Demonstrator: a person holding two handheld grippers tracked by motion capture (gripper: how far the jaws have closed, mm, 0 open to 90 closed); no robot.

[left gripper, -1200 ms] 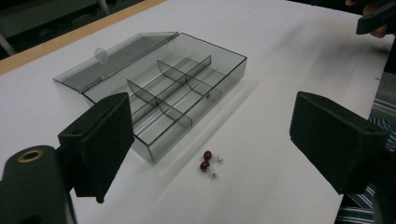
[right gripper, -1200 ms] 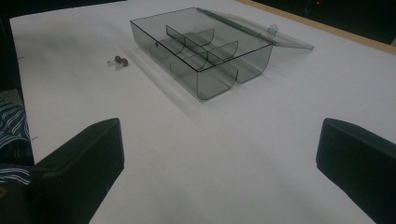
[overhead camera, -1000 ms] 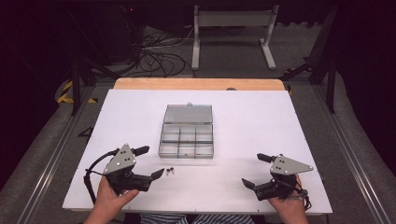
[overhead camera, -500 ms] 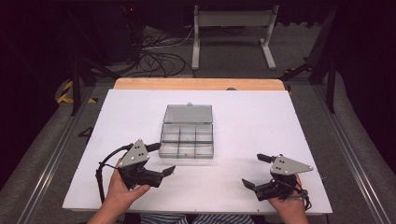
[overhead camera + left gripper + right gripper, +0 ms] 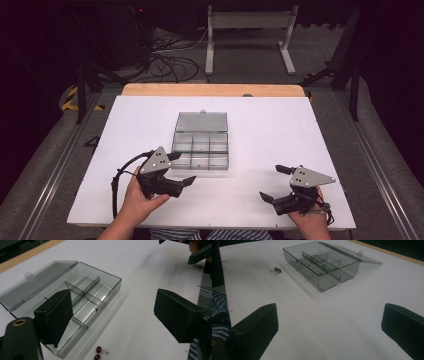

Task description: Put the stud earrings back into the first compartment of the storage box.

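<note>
A clear grey compartment box (image 5: 200, 150) lies mid-table with its lid (image 5: 201, 121) flipped open behind it; its compartments look empty. Two small dark red beads on pins (image 5: 98, 353) lie on the white table just in front of the box, also in the right gripper view as beads (image 5: 276, 270). My left gripper (image 5: 183, 167) hovers at the box's front left corner, over the beads. It is open, its jaws have just closed a little, and nothing is pressed between them (image 5: 112, 310). My right gripper (image 5: 270, 181) rests open near the front right, empty (image 5: 329, 320).
The white table top (image 5: 280, 130) has a wooden strip (image 5: 215, 90) along its far edge. Cables and a white stand (image 5: 250, 30) lie on the dark floor beyond. A striped garment (image 5: 218, 305) shows at the near edge.
My left hand has moved right along the table front, from the left side up to the box's front corner, covering the beads in the high view. The right hand has kept still.
</note>
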